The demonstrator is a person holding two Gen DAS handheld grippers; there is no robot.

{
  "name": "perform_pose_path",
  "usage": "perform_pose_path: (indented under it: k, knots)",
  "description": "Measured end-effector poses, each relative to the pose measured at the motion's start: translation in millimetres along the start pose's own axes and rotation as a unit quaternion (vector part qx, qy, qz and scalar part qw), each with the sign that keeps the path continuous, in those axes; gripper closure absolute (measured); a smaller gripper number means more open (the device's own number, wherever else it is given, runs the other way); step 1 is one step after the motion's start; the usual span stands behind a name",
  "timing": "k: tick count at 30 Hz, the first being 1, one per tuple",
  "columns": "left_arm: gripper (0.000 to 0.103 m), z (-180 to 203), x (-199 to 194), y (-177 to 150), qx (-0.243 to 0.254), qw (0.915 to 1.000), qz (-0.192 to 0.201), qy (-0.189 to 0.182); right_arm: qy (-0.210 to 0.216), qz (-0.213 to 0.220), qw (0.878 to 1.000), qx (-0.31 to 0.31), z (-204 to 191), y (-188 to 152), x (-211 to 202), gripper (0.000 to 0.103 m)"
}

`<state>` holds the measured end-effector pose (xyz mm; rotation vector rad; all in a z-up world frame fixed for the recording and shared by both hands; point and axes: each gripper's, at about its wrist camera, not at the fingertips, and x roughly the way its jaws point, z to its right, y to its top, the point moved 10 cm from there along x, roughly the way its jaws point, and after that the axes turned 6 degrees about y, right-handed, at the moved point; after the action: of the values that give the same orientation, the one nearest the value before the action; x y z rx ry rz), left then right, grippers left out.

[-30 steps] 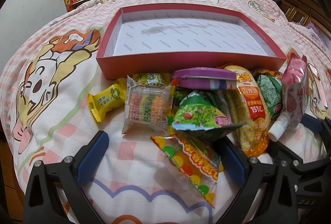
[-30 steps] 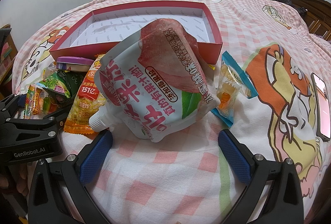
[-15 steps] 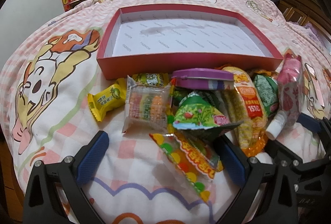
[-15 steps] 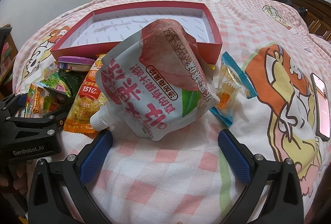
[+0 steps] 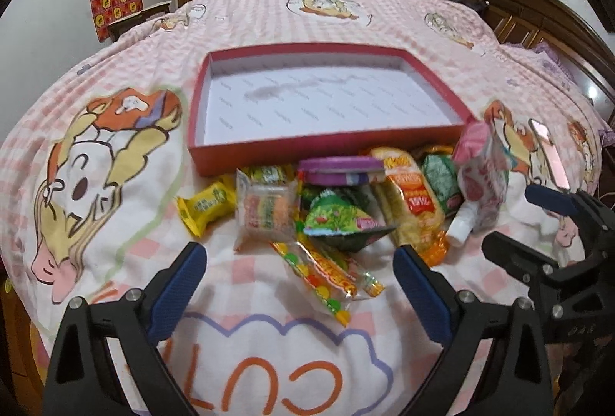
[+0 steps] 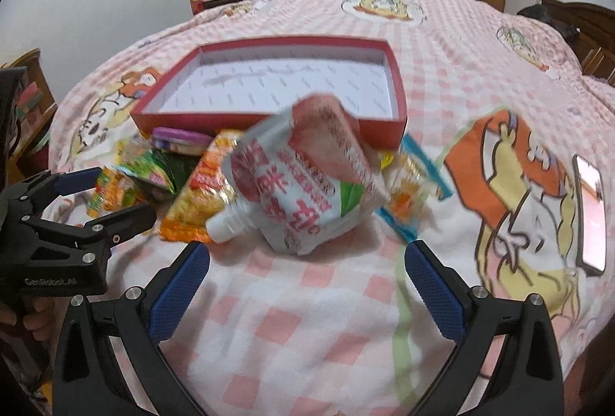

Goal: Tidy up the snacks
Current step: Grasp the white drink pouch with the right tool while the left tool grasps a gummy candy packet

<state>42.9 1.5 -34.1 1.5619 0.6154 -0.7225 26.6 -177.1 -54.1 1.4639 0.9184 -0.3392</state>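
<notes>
**Both grippers spread wide over the snack pile, red tray has nothing in it**

Left gripper (image 5: pixel 300 275) has its blue ribbed pads (image 5: pixel 178 287) spread wide, gripping nothing. Right between them, just ahead, lies a crinkly clear candy packet with coloured dots (image 5: pixel 321 281). A bit further out: a glossy green foil triangle pack (image 5: pixel 340 220), a see-through packet of striped gummies (image 5: pixel 265 210), and a small yellow wrapped candy (image 5: pixel 205 202) off to the left. Behind those sits a round tub with a purple lid (image 5: pixel 340 170) and an orange-yellow foil bag (image 5: pixel 413 200) with a red label; I can't read it.

Right gripper (image 6: pixel 307 281) is also wide apart and empty. Straight ahead of it leans a soft white-and-pink spouted drink pouch with a white cap (image 6: pixel 303 181), with big red Chinese lettering printed upside down from this side. Just right of the pouch is a clear wrapper with blue edges (image 6: pixel 413 191), pretty blurry.

Beyond both piles is the shallow red cardboard box (image 5: pixel 326 143) with a white printed lining. Everything sits on a soft pink checked cartoon bedsheet (image 5: pixel 96 162), "CUT" in orange near the left gripper. "GenRobot.AI" shows on the left gripper's body in the right view.
</notes>
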Motion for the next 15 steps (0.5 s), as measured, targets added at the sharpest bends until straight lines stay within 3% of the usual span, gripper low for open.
perform_pose_path:
  k: [5,9,15]
  knots:
    - [0.003,-13,-1,5,-0.017,0.9999,-0.001,0.004,0.006,0.003,1.0,0.006,3,12,1,0.0]
    - [0.011,-21,5,6,-0.026,0.9996,-0.009,0.004,0.011,0.004,1.0,0.011,3,17,6,0.0]
    - [0.022,-18,1,-7,-0.04,0.9978,-0.035,-0.039,0.012,0.008,1.0,0.004,1,21,12,0.0]
